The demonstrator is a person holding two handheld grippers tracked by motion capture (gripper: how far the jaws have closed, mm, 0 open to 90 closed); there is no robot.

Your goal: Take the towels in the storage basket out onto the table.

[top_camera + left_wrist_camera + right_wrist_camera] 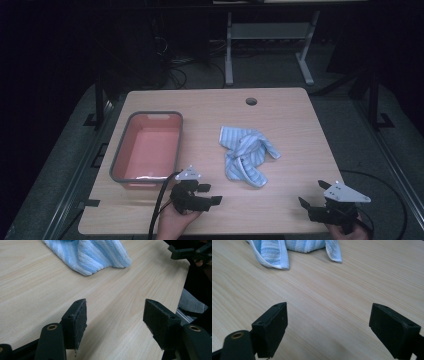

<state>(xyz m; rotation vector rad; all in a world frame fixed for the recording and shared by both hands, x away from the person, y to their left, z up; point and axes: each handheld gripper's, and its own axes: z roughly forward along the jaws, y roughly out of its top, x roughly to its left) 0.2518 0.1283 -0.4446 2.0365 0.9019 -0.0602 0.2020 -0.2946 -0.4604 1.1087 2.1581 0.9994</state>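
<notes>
Both grippers sit at the near edge of the counter (280, 107), nothing in either. Left gripper (209, 194) has its jaws well apart over bare wood, pads clear of everything; right gripper (312, 194) at the near right corner stands wider still, also empty. Next out, mid-counter, the towel (247, 156): blue striped, crumpled in a loose heap with folds over folds, near the left gripper and further from the right, touching neither. Left of it, apart from it, the tub (146, 149), pinkish with a grey rim, looks empty bar a pale glint at its near end, can't tell what that is. Likely job: get the towel into the tub. Risks: a pinch on one loose fold lifts only a layer, so the rest trails and drags across the counter or snags the tub rim; a flap draped over the rim could tip or shift the light tub; pads coming down too flat could scrape the wood and push the heap away instead of catching it. Hard to read: towel corners are buried in the folds, both gripper views cut off its far part, the right hand is cropped at the bottom edge, and everything beyond the counter is too dark to make out.
</notes>
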